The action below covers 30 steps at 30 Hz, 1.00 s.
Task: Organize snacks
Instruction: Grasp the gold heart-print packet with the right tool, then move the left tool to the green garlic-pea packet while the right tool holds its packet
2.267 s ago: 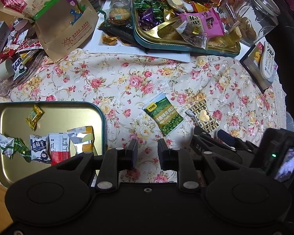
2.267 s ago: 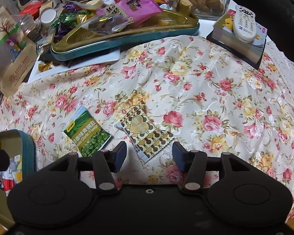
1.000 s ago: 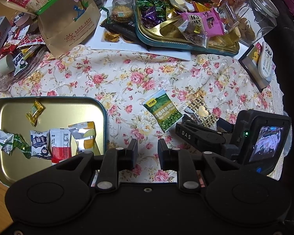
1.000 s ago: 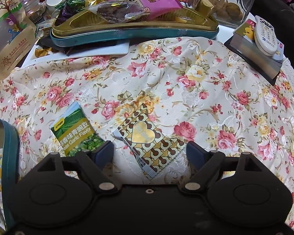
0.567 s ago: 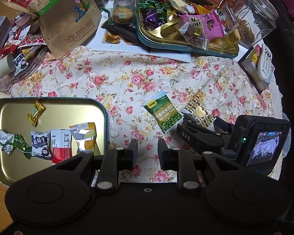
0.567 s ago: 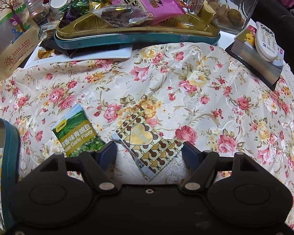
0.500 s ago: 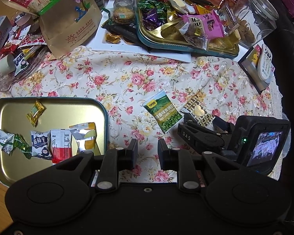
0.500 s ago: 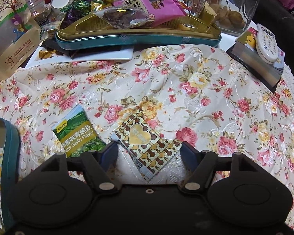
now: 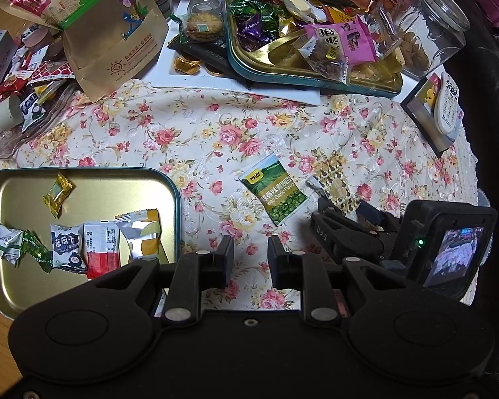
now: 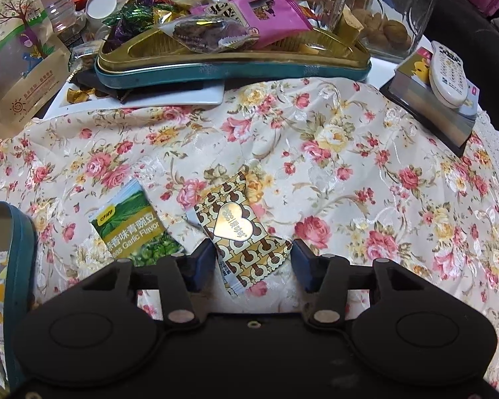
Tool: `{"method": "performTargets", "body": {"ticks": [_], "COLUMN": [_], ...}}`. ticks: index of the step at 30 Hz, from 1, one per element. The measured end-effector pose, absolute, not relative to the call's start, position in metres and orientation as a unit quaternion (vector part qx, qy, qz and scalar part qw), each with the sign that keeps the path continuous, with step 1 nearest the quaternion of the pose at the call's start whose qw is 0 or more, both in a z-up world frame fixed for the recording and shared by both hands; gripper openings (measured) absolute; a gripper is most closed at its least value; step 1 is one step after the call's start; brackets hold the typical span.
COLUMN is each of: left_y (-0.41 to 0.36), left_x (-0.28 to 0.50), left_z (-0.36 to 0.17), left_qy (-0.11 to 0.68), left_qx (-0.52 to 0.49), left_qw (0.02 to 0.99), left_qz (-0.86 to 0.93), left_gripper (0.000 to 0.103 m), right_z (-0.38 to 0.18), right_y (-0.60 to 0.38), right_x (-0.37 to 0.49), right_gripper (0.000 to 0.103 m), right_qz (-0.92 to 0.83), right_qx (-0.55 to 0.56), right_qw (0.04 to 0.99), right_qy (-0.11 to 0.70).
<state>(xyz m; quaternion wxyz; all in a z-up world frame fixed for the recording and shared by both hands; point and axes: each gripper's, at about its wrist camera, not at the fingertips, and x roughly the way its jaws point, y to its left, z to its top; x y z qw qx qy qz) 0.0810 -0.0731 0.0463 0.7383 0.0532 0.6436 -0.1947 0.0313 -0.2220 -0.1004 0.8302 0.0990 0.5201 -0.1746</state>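
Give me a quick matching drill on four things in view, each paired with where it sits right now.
Things:
1. heart-print packet
2. green pea packet
3. remote
4. red-and-white sachet

Places:
A. in the gold tray
B. on the floral cloth, outside any gripper
C. on a book at the cloth's far right
D. between the open right gripper fingers

Pairs: 1-D, 2-B, 3-C, 4-A

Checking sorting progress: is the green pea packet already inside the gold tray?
No, the green pea packet lies on the floral cloth, outside the gold tray.
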Motion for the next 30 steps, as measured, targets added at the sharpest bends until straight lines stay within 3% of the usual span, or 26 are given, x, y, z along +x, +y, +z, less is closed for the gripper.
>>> {"method": "performTargets", "body": {"ticks": [14, 30], "left_y": [-0.09, -0.118], "left_x": [0.077, 0.082], "left_z": [0.038, 0.011], "left_qy": [0.644, 0.661], "left_qx": [0.062, 0.042], "left_qw": [0.736, 0.729], "left_qz": [-0.197, -0.175], "left_gripper": [0.03, 0.03], "right_z": [-0.074, -0.011], "right_y": [-0.249, -0.276], "right_x": [-0.006, -0.041], "right_gripper": [0.049, 0.049], "right_qz": [-0.186, -0.2], "right_qx": [0.193, 0.233], "right_qw": [0.771, 0.787], "right_qy": [0.578, 0.535]}}
